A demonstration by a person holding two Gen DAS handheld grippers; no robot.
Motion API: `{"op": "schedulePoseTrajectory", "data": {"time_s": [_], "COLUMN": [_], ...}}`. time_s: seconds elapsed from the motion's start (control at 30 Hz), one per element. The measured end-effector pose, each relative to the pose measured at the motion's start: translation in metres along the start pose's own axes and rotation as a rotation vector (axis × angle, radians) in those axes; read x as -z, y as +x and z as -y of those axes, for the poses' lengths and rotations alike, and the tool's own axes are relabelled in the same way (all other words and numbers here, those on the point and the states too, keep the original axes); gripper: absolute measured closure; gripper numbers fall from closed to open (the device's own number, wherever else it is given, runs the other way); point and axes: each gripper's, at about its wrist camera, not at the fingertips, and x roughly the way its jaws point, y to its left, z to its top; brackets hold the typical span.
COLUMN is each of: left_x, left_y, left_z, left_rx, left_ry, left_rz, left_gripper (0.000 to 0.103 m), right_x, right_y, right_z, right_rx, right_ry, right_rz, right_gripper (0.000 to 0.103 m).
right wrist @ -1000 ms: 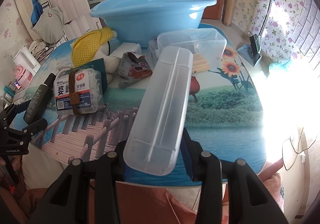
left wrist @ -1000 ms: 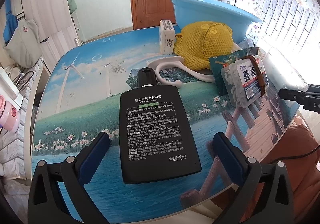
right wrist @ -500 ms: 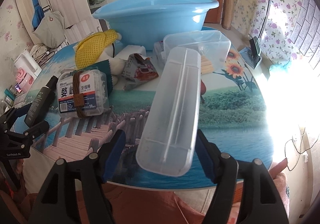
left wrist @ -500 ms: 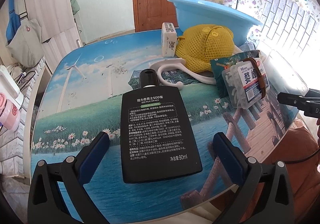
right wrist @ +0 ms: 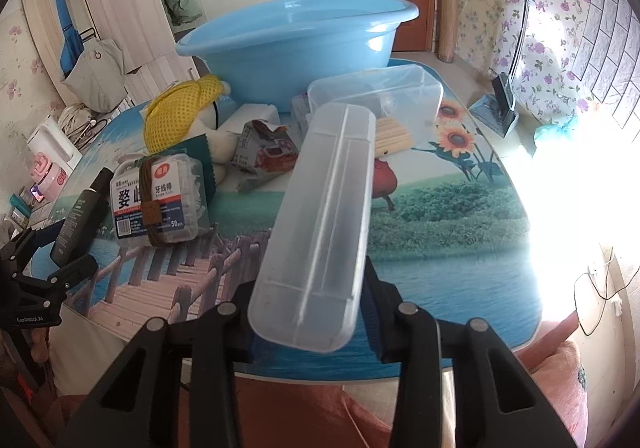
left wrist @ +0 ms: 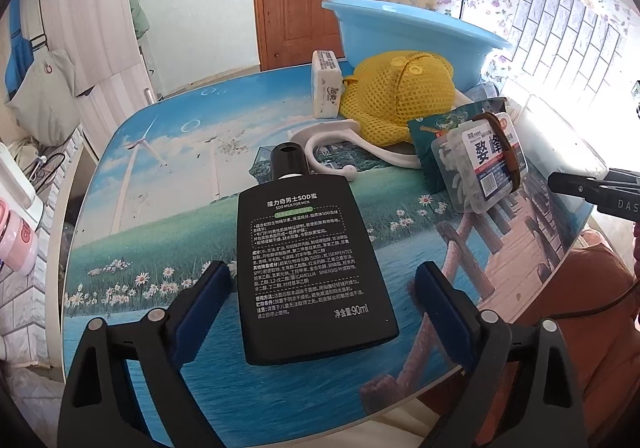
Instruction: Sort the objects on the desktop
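Note:
A flat black lotion bottle point(left wrist: 308, 268) lies on the table between the fingers of my left gripper point(left wrist: 324, 294), which is open and not touching it. The bottle also shows in the right wrist view point(right wrist: 80, 216). My right gripper point(right wrist: 312, 324) is shut on a long clear plastic case point(right wrist: 320, 232) and holds it tilted above the table's near edge. A clear floss-pick box point(right wrist: 160, 200) with a brown band lies left of the case; it also shows in the left wrist view point(left wrist: 480, 164).
A blue basin point(right wrist: 296, 44) stands at the back of the table, with a yellow mesh hat point(left wrist: 396, 96), a white soap bar point(left wrist: 326, 88), a white hook point(left wrist: 336, 152), a clear lidded tub point(right wrist: 380, 96) and a crumpled packet point(right wrist: 264, 148) in front of it.
My right gripper opened around the clear case half a second ago and has closed on it again. My left gripper has stayed open around the black bottle.

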Motion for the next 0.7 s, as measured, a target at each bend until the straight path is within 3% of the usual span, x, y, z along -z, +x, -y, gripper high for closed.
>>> {"op": "schedulePoseTrajectory", "data": {"time_s": [0.17,0.5,0.7], "left_x": [-0.0012,-0.0024,-0.0057], "left_y": [-0.0027,-0.0013,0.0022], "left_z": [-0.0012,-0.0013,-0.0031], "left_rx": [-0.012,-0.012,-0.011], "left_ry": [-0.011,-0.009,-0.015], "left_rz": [0.014,0.015,0.027], "left_gripper": [0.034,0.034,0.034], "right_x": [0.0026,0.0031,-0.0032], "right_y": [-0.0022,-0.002,0.0041], "right_z": [-0.0033,0.0024,0.0031], "right_rx": [-0.002,-0.021,-0.001], "right_ry": [-0.044,-0.028,-0.026], "right_rz": [0.001,-0.004,0.008], "right_gripper": [0.069,0.068,0.058]}}
